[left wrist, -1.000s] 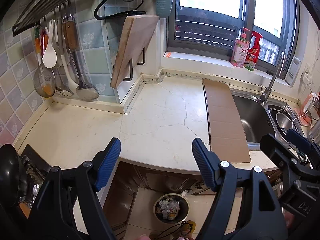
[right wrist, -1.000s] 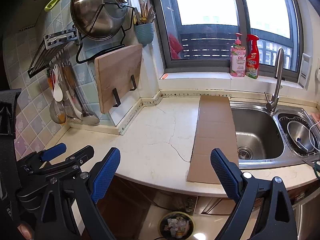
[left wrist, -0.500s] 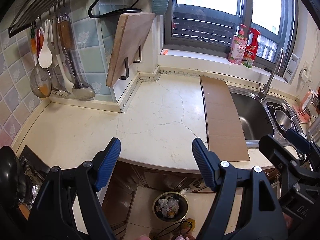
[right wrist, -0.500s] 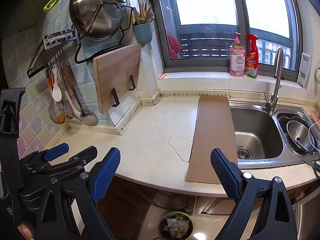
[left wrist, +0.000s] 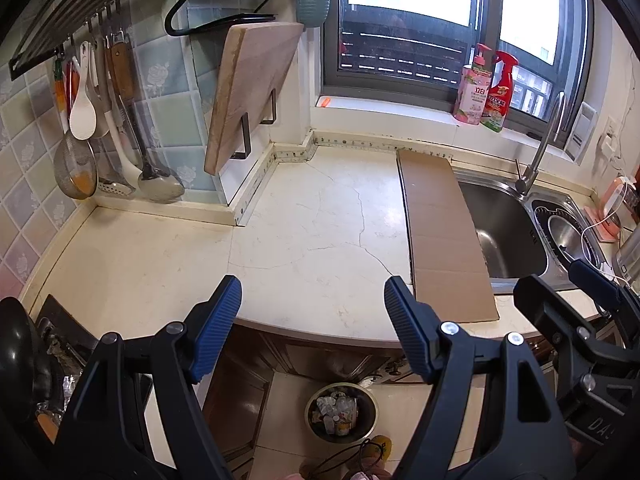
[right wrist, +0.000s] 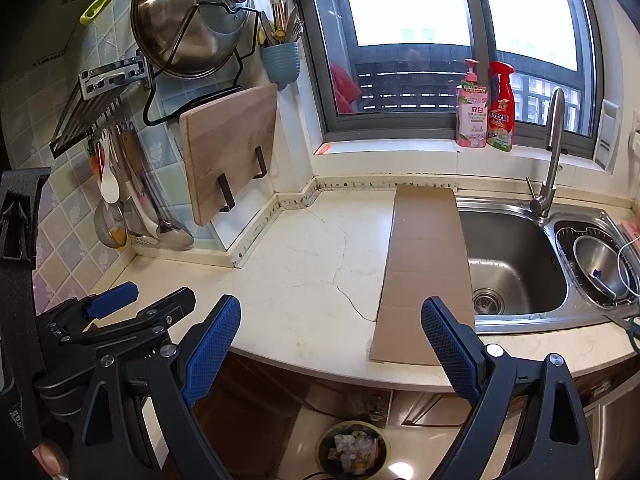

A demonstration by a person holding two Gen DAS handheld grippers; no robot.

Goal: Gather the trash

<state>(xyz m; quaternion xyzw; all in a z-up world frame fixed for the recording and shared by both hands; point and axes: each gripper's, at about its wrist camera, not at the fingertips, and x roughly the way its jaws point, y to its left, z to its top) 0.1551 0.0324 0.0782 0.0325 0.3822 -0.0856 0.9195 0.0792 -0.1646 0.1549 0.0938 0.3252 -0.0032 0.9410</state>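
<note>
A long flat strip of brown cardboard lies on the cream countertop, its right edge over the sink; it also shows in the right wrist view. A round bin full of trash stands on the floor below the counter edge, also in the right wrist view. My left gripper is open and empty, held in front of the counter edge. My right gripper is open and empty, at about the same height to its right. No loose trash shows on the countertop.
A steel sink with tap is at the right, two bottles on the sill. A cutting board, hanging utensils and pot lid line the left wall. A stove with a black pan is bottom left.
Both grippers have drawn back slightly from the counter and stay open. Nothing on the counter has moved.
</note>
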